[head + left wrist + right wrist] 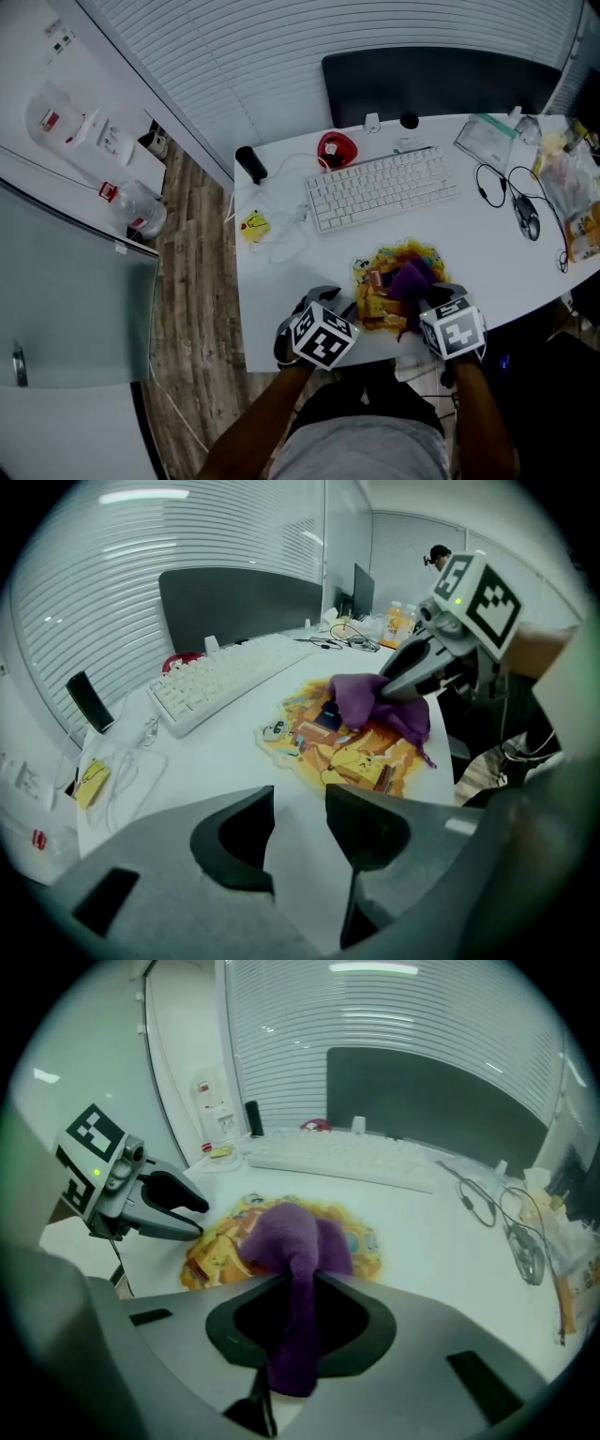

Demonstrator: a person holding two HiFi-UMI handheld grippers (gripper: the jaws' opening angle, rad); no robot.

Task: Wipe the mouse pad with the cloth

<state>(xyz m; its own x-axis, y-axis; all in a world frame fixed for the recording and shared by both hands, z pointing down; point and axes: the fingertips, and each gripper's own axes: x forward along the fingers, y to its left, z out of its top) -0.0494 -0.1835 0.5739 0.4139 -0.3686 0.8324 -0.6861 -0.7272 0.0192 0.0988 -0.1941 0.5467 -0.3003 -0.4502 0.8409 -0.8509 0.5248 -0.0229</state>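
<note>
Right gripper (418, 296) clamped on the cloth (291, 1241), tilted steeply down over the pad (349, 754), left gripper (298, 813) tilted likewise just beside, jaws apart and empty, pad's middle buried under cloth.

white desk (267, 281), wood floor (192, 281), slatted blinds (375, 28), dark panel (441, 80) behind the desk, frosted glass partition (66, 300) at left, strip light (373, 968) overhead

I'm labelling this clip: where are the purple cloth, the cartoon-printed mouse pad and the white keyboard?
purple cloth (291, 1241): right gripper view, bunched upper part.
cartoon-printed mouse pad (352, 759): left gripper view, yellow near part.
white keyboard (380, 187): head view, middle keys.
</note>
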